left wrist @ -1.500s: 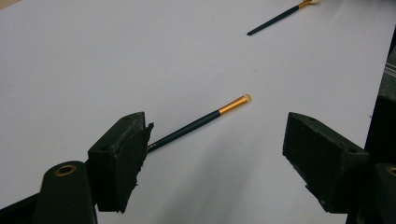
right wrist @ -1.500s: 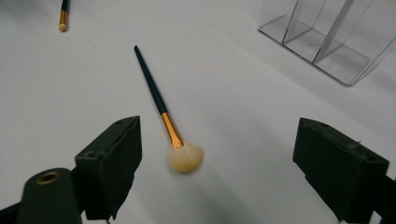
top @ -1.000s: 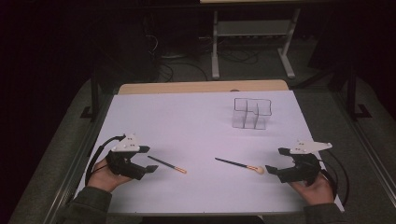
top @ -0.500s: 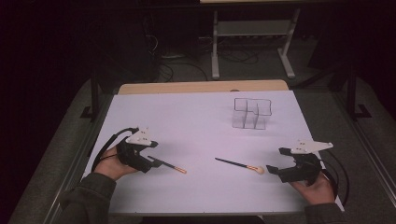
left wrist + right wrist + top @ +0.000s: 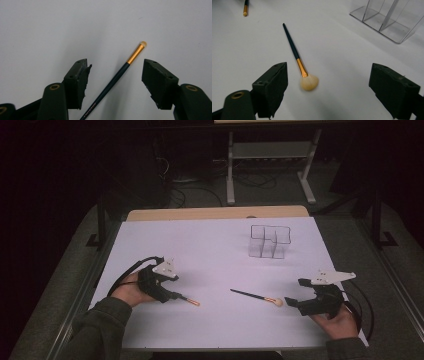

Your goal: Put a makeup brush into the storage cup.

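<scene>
Black jaws on the left gripper [image 5: 172, 296] had slid forward over the small brush [image 5: 117, 77] on the white table [image 5: 210, 245] and were just closing, not yet touching its handle, so a pickup looked close, while the right gripper [image 5: 294, 304] sat wide open by the fan brush [image 5: 299, 65].

— Where's everything lying?

— On the tabletop [image 5: 215, 240], a small brush [image 5: 187, 299] lies near the front left, its handle between the jaws of the left tongs [image 5: 172, 296]. A bigger brush [image 5: 256, 296] lies right of it, just before the right tongs [image 5: 295, 302].

— And behind?

— A divided organiser [image 5: 270, 241] stands at the back right, well apart from both.
</scene>
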`<state>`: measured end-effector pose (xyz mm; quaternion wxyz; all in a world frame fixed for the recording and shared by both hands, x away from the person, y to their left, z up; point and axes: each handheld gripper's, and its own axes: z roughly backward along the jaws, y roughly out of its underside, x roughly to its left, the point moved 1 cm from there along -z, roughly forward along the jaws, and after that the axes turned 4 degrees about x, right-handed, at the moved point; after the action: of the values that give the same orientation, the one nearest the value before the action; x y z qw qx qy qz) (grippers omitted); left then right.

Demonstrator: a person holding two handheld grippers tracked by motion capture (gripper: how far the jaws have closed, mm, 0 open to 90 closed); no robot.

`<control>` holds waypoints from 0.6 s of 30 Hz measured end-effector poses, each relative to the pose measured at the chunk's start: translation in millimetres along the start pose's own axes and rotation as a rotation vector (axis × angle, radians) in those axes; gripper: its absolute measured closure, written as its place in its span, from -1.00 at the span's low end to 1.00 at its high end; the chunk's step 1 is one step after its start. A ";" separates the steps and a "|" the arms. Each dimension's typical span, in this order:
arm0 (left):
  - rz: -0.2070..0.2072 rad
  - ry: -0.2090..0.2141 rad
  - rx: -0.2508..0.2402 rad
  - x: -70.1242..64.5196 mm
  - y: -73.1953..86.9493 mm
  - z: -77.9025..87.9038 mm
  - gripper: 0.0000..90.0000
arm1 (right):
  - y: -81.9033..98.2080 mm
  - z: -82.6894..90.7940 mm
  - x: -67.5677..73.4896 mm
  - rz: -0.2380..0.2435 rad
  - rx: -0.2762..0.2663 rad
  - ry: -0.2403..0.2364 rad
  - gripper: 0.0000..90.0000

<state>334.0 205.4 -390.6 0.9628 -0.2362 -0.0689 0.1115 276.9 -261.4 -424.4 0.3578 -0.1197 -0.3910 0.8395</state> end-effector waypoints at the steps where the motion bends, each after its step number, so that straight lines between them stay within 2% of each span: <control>1: -0.003 0.002 0.004 0.6 -0.4 -1.4 -0.15 | 0.0 -0.1 -0.1 0.001 0.000 -0.001 -0.67; 5: -0.011 0.015 0.019 1.8 -1.5 -7.7 -0.10 | -0.1 -0.3 0.2 0.002 0.002 -0.003 -0.67; 13: -0.026 0.072 0.064 3.6 -2.7 -21.0 0.13 | 0.1 -0.7 0.0 0.004 0.000 -0.008 -0.67; 18: -0.030 0.087 0.100 3.7 -1.7 -29.2 0.26 | 0.2 -0.8 -0.1 0.002 0.000 -0.010 -0.67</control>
<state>343.3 192.0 -415.2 0.9771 -0.1914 -0.0247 0.0900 277.3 -261.1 -425.1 0.3547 -0.1158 -0.3927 0.8406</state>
